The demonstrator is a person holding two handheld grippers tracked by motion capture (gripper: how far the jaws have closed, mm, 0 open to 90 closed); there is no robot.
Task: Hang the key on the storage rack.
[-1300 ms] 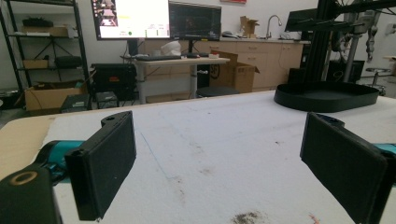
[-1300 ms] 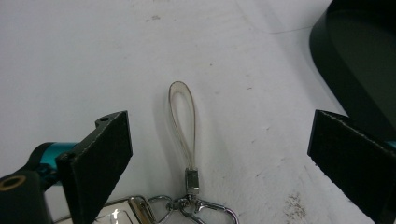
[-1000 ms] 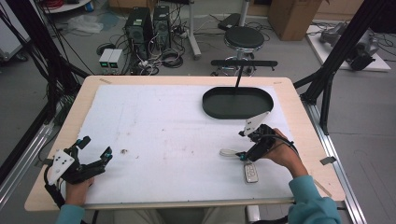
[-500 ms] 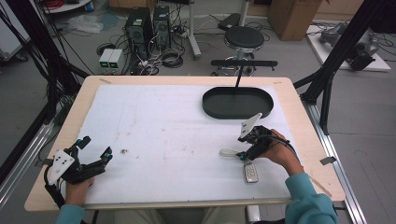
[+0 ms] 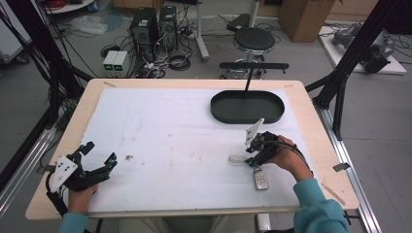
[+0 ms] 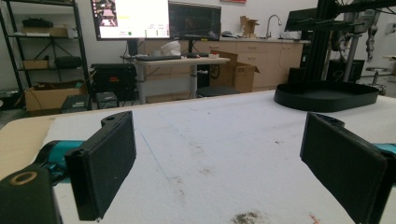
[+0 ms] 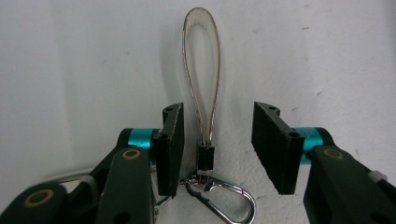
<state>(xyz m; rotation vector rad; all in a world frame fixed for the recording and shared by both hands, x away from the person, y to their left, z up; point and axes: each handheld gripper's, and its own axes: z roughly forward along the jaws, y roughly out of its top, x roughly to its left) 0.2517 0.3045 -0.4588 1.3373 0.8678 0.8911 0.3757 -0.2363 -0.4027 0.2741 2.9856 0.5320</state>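
White padding covers the counter (image 5: 160, 131); the right tongs (image 7: 218, 144) straddle a limp strap loop (image 7: 201, 84), spread. It looks light and floppy, so pinch its black crimp (image 7: 206, 161). The left tongs (image 6: 224, 158), lower left, gape empty.

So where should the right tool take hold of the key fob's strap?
Probably at the black crimp where the strap loop meets the metal clasp. The strap lies flat on the white mat, so come straight down from above. The right tool already straddles that crimp, open; the loop itself is thin and floppy.
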